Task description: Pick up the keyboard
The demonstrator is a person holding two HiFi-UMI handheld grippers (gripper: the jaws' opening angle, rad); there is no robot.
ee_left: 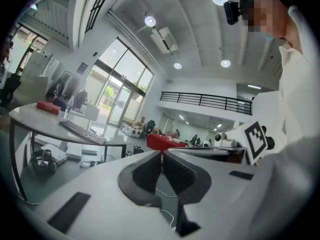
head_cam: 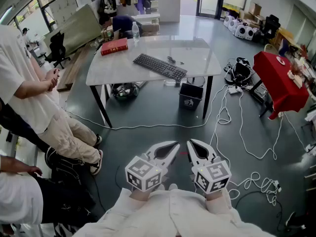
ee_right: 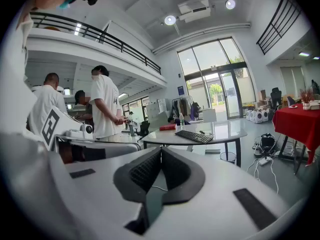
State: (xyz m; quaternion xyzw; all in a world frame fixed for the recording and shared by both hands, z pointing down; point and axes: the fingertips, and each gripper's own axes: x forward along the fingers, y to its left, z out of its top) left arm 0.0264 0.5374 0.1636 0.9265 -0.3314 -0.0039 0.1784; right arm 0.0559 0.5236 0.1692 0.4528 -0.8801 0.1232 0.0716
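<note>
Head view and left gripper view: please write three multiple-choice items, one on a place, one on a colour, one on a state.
1. Where does the keyboard lie? A) on the floor B) on the white table C) on a chair
2. What colour is the book? A) red B) blue C) green
3. How do the jaws of the left gripper stand? A) wide apart B) shut on the keyboard C) shut, empty
Answers: 1 B, it lies on the tabletop; 2 A, its cover is red; 3 C, the pads meet on nothing.

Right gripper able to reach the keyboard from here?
Likely not yet: the keyboard lies on the table well ahead, while the right gripper, shut, is near the person. Nothing tall stands between.
</note>
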